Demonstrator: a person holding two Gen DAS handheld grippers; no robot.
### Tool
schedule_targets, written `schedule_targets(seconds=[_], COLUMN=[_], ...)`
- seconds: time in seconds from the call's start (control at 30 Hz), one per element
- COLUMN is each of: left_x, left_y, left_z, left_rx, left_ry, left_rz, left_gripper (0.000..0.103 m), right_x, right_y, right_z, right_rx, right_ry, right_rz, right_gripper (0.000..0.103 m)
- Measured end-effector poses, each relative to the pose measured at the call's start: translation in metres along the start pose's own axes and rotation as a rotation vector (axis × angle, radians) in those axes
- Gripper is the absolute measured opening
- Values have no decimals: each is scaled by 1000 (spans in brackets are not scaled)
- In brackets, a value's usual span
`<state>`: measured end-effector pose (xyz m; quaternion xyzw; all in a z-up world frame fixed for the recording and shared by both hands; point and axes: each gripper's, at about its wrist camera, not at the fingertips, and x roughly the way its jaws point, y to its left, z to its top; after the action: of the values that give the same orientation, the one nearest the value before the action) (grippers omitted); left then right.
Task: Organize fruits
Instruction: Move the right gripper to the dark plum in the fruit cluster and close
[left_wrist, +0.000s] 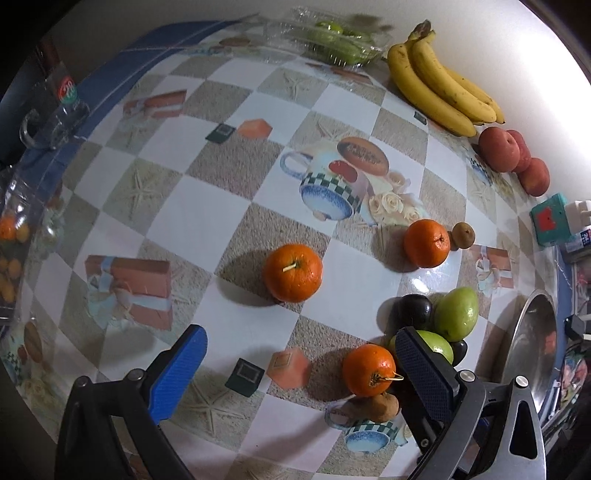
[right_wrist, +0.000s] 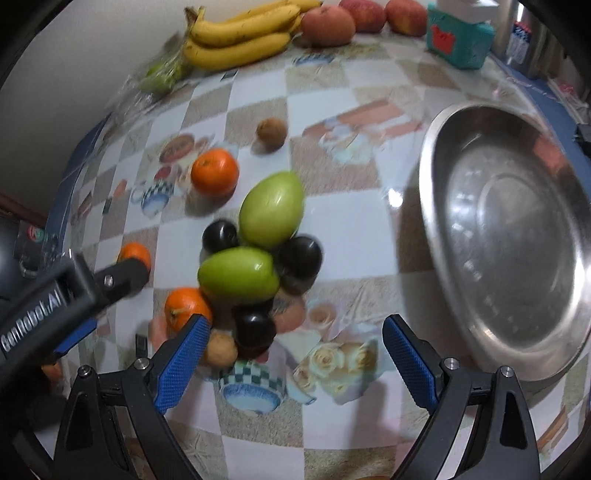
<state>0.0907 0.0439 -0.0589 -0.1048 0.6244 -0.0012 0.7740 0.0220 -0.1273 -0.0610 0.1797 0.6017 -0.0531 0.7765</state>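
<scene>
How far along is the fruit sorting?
Done: nothing visible; the steel bowl is empty. In hand: nothing; the left claw and the right claw are both open, hovering near the pile of green fruit, dark plums and oranges. Left: every loose fruit on the table.

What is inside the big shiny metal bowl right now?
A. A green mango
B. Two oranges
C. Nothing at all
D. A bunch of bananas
C. In the right wrist view the metal bowl shows only its bare, reflective bottom; the fruit lies outside it on the table.
</scene>
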Motion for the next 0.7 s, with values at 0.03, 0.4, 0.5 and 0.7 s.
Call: schedule_targets(seconds=[0.03, 0.4, 0.5, 0.7], left_x=[1, 6, 5, 7], left_y=[0, 0, 0, -2], left_z=[-1, -2, -2, -1], left_rx=[0, -40, -42, -47], left_ry=[4, 41, 41, 44], left_rz=[1, -44, -47, -44], left_gripper=[103, 103, 103, 103], right_x=[1, 6, 7, 8], right_y=[0, 7, 6, 7], right_z=[0, 2, 1, 0], right_rx=[-1, -16, -17, -18], right_ry=[0, -5, 1, 5], right_rz=[-1, 17, 23, 55], right_gripper=[95, 72, 66, 50])
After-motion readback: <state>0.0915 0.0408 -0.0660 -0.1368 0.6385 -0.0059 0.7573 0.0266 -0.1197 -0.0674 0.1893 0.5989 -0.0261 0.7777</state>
